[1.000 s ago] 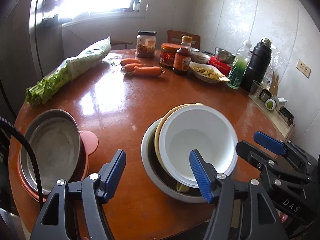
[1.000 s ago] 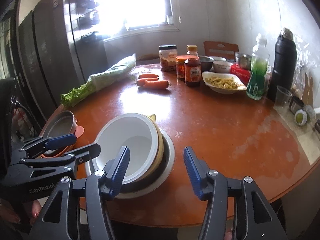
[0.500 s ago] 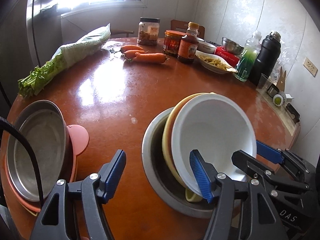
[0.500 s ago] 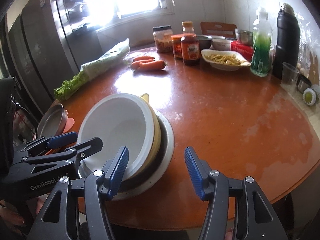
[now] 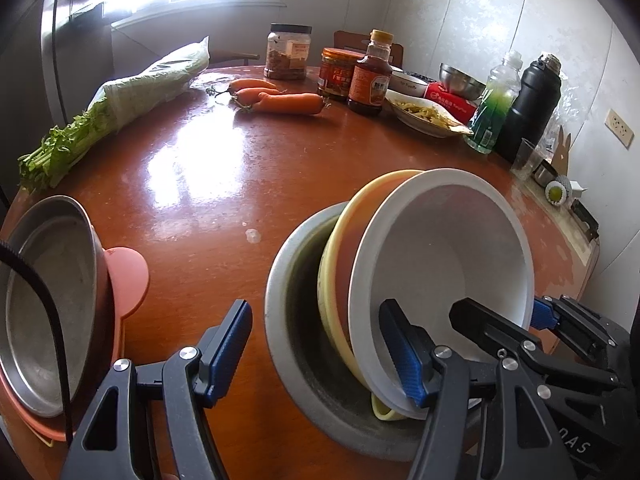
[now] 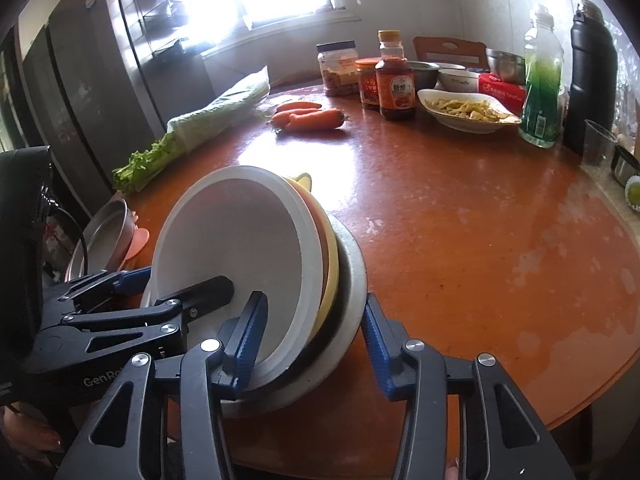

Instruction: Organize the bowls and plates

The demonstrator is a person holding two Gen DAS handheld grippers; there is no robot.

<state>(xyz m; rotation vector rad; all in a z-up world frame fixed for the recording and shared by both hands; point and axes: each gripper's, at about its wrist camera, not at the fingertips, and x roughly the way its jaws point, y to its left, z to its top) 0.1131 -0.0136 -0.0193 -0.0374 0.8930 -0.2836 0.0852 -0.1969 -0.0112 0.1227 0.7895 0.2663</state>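
Observation:
A white bowl (image 5: pixel 444 256) leans inside a yellow bowl (image 5: pixel 340 264), both nested in a steel bowl (image 5: pixel 296 320) near the table's front edge. My left gripper (image 5: pixel 316 352) is open and straddles the stack's left side: one finger is over the white bowl, the other stands clear of the steel rim. My right gripper (image 6: pixel 312 340) straddles the right side, its jaws closing. Its left finger is inside the white bowl (image 6: pixel 228 248) and its right finger is just outside the steel bowl (image 6: pixel 352 276). I cannot see firm pressure on the rims.
A steel plate (image 5: pixel 48 308) rests on a pink plate (image 5: pixel 128 280) at the table's left edge. Farther back lie carrots (image 5: pixel 280 102), bagged greens (image 5: pixel 132 100), jars, a sauce bottle (image 5: pixel 370 76), a dish of food (image 5: pixel 424 114), a green bottle and a black flask (image 5: pixel 528 108).
Both grippers have come down and closer around the bowl stack. The right gripper's jaws have narrowed, with its left finger now inside the white bowl. The stack looks more tilted.

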